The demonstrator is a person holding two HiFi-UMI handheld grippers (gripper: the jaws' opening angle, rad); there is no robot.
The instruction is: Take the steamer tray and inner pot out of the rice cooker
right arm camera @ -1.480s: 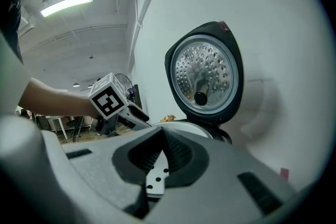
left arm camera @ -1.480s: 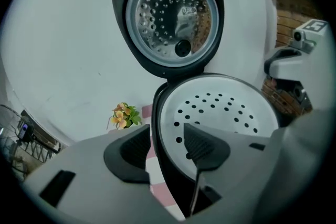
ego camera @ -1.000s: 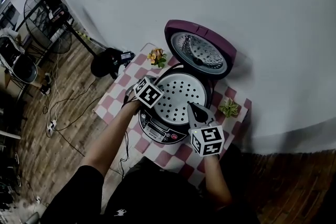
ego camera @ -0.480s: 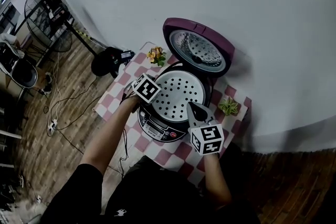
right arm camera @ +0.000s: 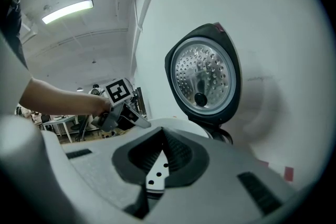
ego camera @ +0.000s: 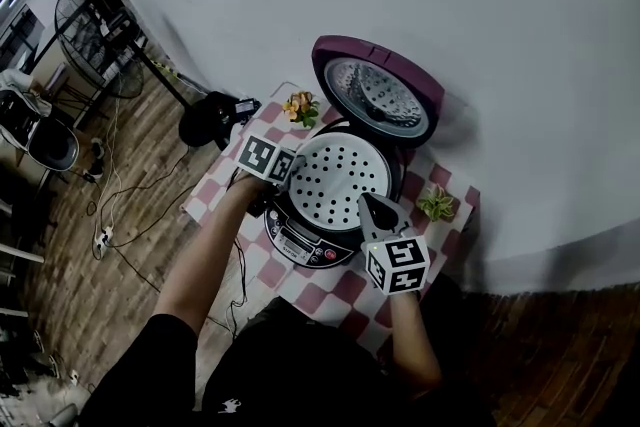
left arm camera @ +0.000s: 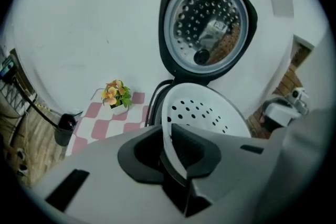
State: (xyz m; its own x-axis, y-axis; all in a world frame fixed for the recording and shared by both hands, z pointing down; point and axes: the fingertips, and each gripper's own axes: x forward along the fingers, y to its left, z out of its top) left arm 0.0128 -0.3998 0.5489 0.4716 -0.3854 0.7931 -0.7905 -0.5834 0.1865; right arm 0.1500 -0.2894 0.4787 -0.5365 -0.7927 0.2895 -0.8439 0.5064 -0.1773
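Head view: the round white steamer tray (ego camera: 340,181) lies about level, holes up, in the mouth of the rice cooker (ego camera: 300,241), before its upright lid (ego camera: 378,95). The left hand-held gripper (ego camera: 291,170), its jaws just closing, clamps the tray's rim at the cooker's left side. The right hand-held gripper (ego camera: 370,205) is clamped on the rim at the cooker's front.

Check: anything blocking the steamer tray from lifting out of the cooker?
Nothing visible. The lid is swung back, leaving the steamer tray open above. The left tongs have just been closing on its rim; the right tongs are shut on the opposite rim.
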